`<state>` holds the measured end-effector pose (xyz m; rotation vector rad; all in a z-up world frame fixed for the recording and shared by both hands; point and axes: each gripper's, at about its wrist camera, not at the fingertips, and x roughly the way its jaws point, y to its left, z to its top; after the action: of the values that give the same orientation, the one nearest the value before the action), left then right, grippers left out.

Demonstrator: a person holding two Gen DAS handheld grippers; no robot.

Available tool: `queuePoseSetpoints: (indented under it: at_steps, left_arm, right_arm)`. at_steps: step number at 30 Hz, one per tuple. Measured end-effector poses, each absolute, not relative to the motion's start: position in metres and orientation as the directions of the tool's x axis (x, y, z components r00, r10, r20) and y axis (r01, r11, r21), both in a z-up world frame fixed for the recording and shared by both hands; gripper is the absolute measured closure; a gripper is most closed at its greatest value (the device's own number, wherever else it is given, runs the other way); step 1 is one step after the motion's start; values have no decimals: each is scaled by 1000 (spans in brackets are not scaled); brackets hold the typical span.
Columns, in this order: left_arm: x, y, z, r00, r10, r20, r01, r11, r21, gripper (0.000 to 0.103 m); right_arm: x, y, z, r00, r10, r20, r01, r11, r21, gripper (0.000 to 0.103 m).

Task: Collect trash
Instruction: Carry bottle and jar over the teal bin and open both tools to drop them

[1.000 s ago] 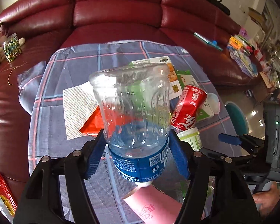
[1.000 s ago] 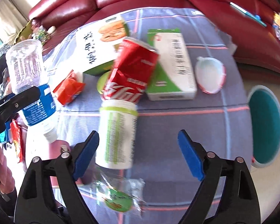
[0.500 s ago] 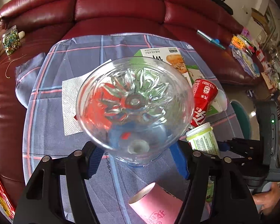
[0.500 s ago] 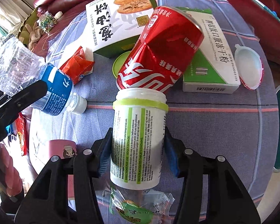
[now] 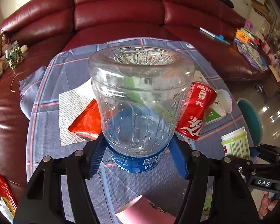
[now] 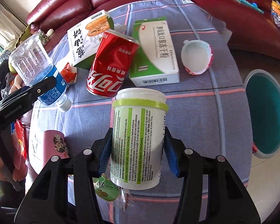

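Observation:
My left gripper [image 5: 138, 156] is shut on a clear plastic water bottle [image 5: 140, 100] with a blue label, held base-up above the table; it also shows in the right wrist view [image 6: 37, 74]. My right gripper [image 6: 138, 149] is shut on a white pill bottle [image 6: 138, 140] with a green label, lifted off the cloth; it shows in the left wrist view [image 5: 235, 143]. A dented red cola can [image 6: 112, 65] lies on the checked tablecloth [image 6: 205, 121] just beyond it.
On the cloth lie a sandwich box [image 6: 87, 37], a green-white medicine box [image 6: 155, 52], a white lid [image 6: 196, 56], a red wrapper [image 5: 85, 121] on a napkin [image 5: 72, 108], a pink paper cup [image 6: 54, 143] and a green sachet [image 6: 106, 192]. A teal bin [image 6: 263, 112] stands right of the table. A red sofa [image 5: 121, 9] is behind.
My right gripper closed on the pill bottle and lifted it. My left gripper tilted the water bottle from end-on back to base-up.

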<state>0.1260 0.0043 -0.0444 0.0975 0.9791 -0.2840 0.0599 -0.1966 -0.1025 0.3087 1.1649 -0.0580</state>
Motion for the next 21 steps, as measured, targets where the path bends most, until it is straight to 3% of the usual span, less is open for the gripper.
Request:
queuePoseSetpoints:
  at_steps: [11, 21]
  left_arm:
    - [84, -90, 25, 558, -322, -765, 460, 887, -38, 38]
    - [61, -248, 11, 414, -446, -793, 661, 747, -74, 38]
  right_arm:
    - [12, -298, -34, 562, 0, -827, 320, 922, 218, 54]
    - [-78, -433, -14, 564, -201, -801, 532, 830, 167, 54]
